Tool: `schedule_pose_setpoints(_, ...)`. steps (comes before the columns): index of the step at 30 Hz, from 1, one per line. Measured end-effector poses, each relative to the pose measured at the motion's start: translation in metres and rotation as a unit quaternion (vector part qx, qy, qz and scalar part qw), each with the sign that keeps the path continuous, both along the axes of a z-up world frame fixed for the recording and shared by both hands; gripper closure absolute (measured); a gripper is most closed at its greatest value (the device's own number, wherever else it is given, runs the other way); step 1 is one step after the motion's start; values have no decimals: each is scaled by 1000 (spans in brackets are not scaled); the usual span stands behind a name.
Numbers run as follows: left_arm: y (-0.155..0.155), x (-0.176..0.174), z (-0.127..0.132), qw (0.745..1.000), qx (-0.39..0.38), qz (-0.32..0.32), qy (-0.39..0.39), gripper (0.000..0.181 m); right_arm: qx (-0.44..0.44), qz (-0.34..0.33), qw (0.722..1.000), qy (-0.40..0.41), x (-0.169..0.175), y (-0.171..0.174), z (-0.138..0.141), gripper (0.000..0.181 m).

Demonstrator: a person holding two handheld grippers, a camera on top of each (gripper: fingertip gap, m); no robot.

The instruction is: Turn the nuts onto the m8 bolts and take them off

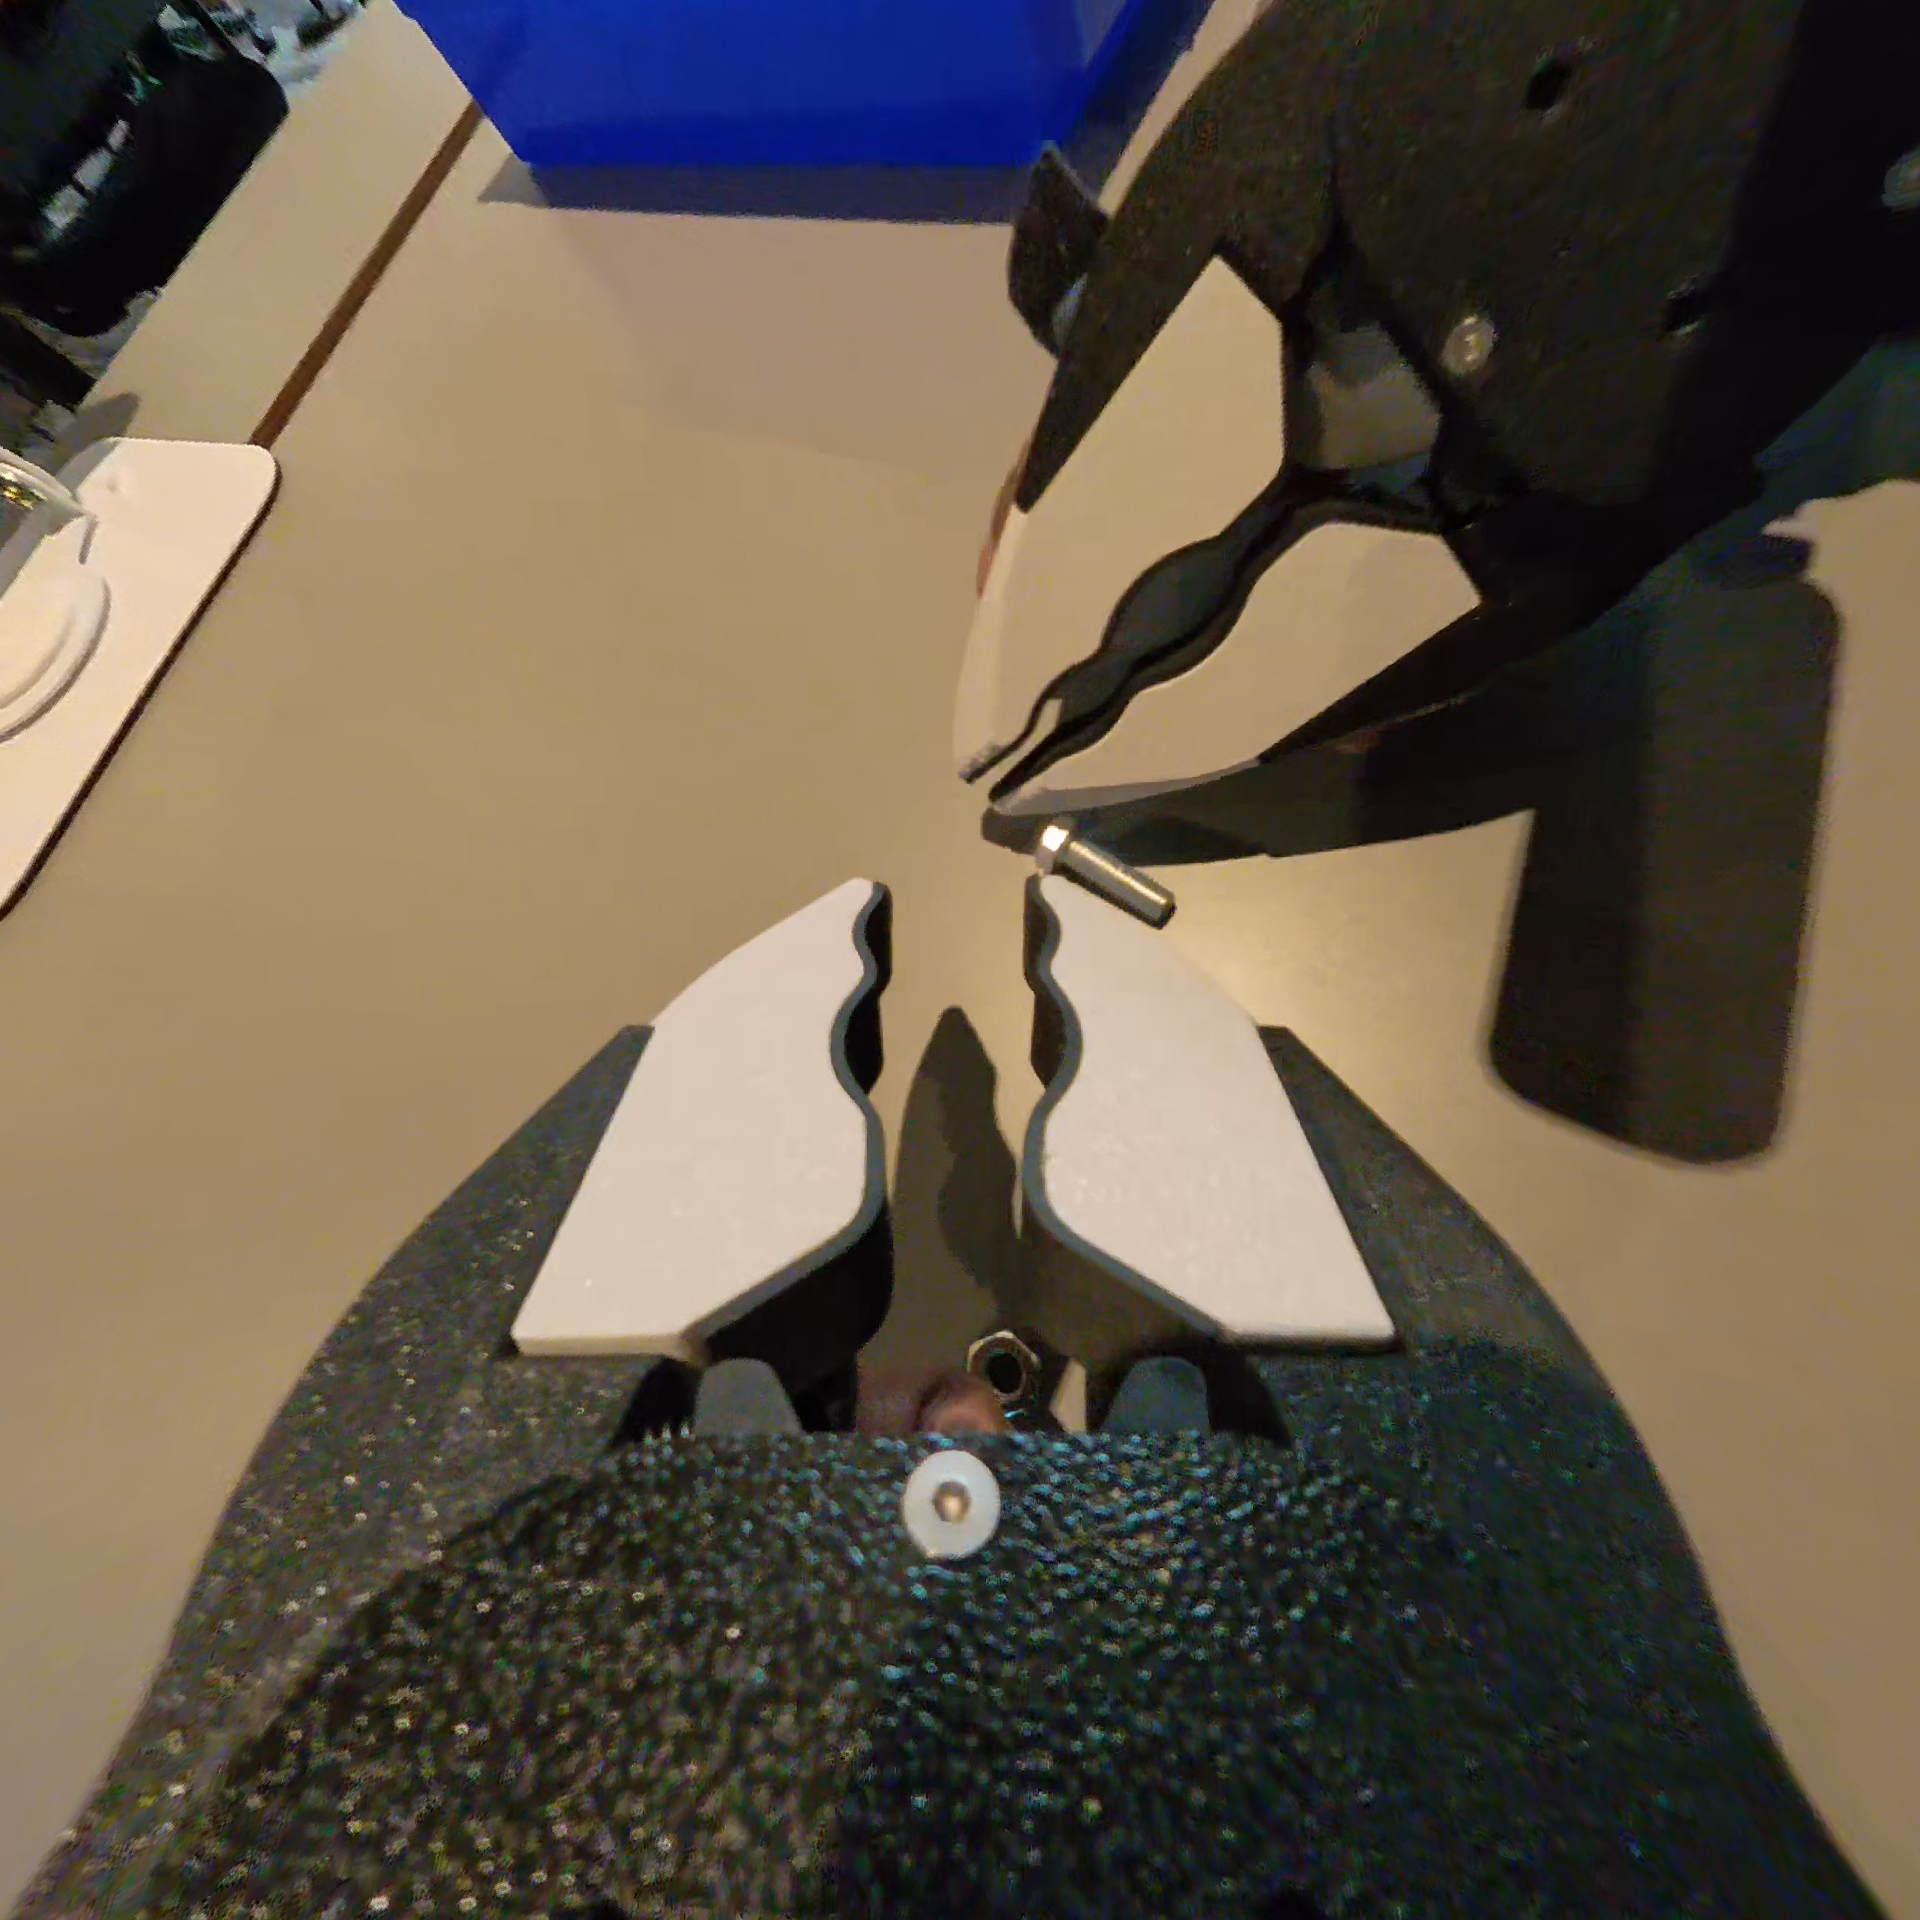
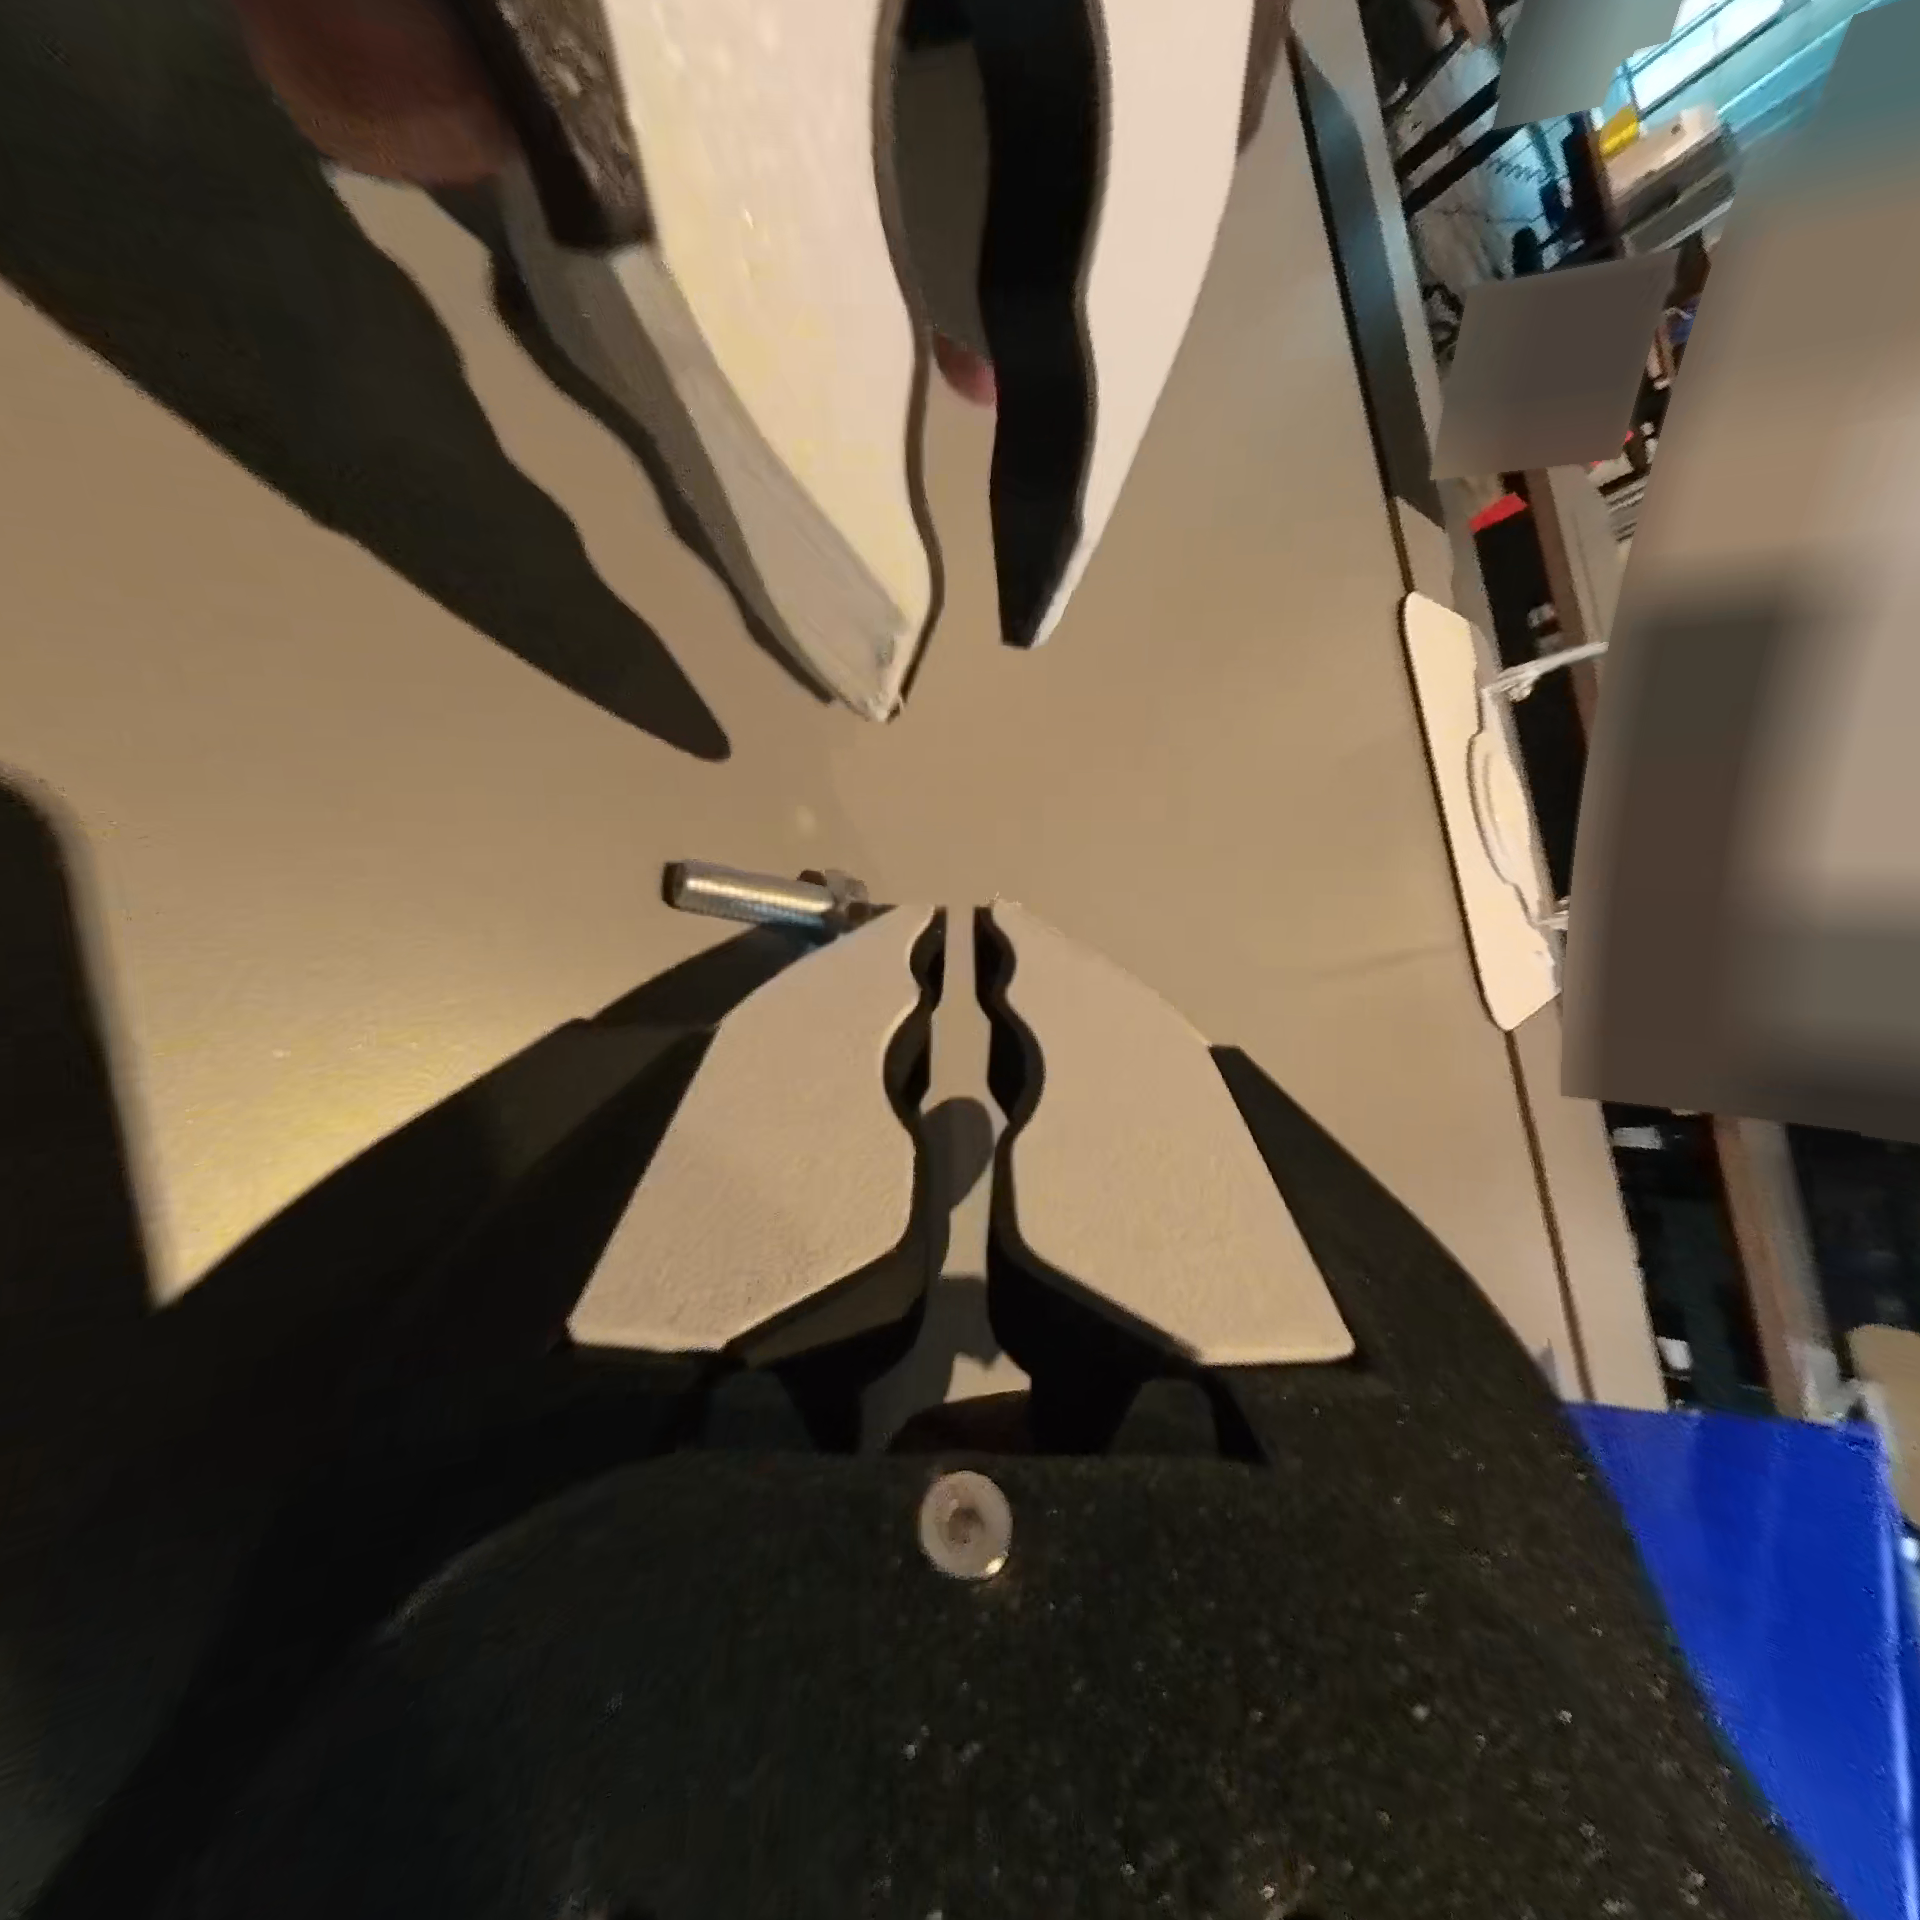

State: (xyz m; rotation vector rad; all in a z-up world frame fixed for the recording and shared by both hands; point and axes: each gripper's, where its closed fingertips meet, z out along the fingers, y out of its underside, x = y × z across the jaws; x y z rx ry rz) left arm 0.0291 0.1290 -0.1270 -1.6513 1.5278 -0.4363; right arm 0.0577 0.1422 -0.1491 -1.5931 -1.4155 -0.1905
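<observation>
No writing, brand mark, number or sign can be read anywhere in either view. The blue bin (image 1: pixel 790 83) at the far end of the table (image 1: pixel 623 623) shows only plain faces. In the right wrist view, the shelves (image 2: pixel 1538 135) beyond the table's edge, past the white mat (image 2: pixel 1455 727), are too blurred and small for any lettering to be made out.

Silver threaded bolt (image 1: pixel 1107 871) (image 2: pixel 764 897) lying flat on tan table; loose hex nut (image 1: pixel 1000 1361) apart, on table.
</observation>
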Motion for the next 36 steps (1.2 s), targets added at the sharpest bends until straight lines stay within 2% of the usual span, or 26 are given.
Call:
schedule_pose_setpoints(3,2,0,-1,1000,8,4,5,158,13,5,1000,5,-3,-1,4,167)
schedule_pose_setpoints(7,6,-2,5,1000,8,16,-11,158,4,-26,999,43,13,6,14,167)
schedule_pose_setpoints(9,7,-3,6,1000,8,19,-13,158,-25,-5,998,61,11,-1,12,168)
schedule_pose_setpoints(12,7,-3,4,1000,4,18,-11,158,-37,30,998,41,-1,-12,3,173)
schedule_pose_setpoints(17,4,-2,0,1000,1,11,0,158,7,26,1000,1,-10,-8,2,173)
schedule_pose_setpoints(22,4,-2,-2,1000,1,10,4,158,12,20,1000,12,-7,-6,6,166)
schedule_pose_setpoints(31,6,-3,2,1000,6,14,-5,158,23,13,1000,9,-3,-3,8,165)
schedule_pose_setpoints(36,5,-4,1,1000,1,10,-5,158,9,6,997,77,-1,-3,24,164)
